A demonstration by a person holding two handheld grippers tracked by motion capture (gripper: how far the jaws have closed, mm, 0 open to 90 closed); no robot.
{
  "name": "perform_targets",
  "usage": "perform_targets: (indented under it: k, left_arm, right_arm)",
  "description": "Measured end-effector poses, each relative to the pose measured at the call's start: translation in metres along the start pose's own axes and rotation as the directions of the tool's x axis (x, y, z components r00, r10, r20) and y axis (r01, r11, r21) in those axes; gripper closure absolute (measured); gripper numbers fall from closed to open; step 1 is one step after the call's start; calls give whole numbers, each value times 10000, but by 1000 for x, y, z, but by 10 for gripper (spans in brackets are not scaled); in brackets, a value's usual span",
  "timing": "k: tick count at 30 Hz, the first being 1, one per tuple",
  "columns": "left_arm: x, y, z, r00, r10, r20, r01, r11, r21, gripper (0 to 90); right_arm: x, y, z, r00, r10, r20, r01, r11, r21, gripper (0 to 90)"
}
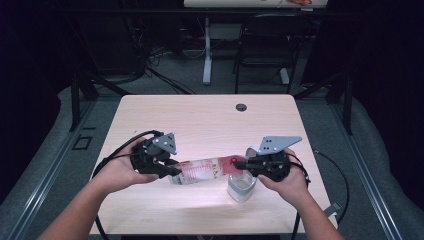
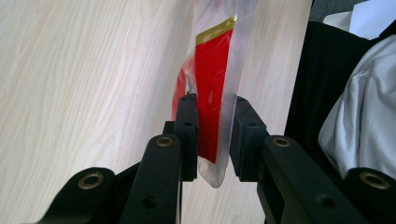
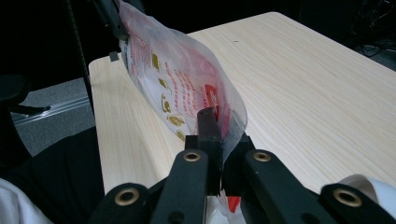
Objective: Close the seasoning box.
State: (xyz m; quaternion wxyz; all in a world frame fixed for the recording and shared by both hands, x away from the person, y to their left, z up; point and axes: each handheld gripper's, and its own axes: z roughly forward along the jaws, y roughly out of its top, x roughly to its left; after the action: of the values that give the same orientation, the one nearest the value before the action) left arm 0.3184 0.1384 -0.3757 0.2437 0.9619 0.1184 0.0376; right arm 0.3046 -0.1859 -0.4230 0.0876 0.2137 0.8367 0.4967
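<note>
On the left, the left gripper [image 1: 167,169] is clamping one end of the clear plastic pouch with red and gold print [image 1: 207,170], its jaws standing narrow with the pads [image 2: 187,135] pressing the film from both sides. In the left gripper view that bite is sitting close to the pouch's lower corner, so the film is at risk of sliding free if the hand is pulling outward. The pouch is hanging stretched between the two hands, just above the pale wooden table [image 1: 200,120]. To the right, the right gripper [image 1: 242,164] is pinching the other end tight (its jaws nearly together on the thin film), directly over the small clear plastic cup [image 1: 242,187]. If the pouch is tipping too fast, its contents are likely to miss the cup; a strong pull from both hands is liable to tear the film, and the right hand is close enough to knock the cup over
</note>
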Motion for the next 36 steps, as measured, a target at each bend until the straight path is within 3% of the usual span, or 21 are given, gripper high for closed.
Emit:
perform_targets:
  k: [12,22,36]
  left_arm:
    - [0,3,-2,10000,38,24,-38,10000,59,759]
    - [-3,10,-6,9997,229,-38,-228,9997,130,763]
    - [-1,15,-7,9996,284,-71,-282,9994,180,769]
  right_arm:
    - [2,-1,-1,9995,-181,267,182,9998,-41,897]
    - [1,-11,-3,9995,269,164,-259,9979,-587,896]
    - [1,-17,-4,9988,390,306,-360,9950,-932,896]
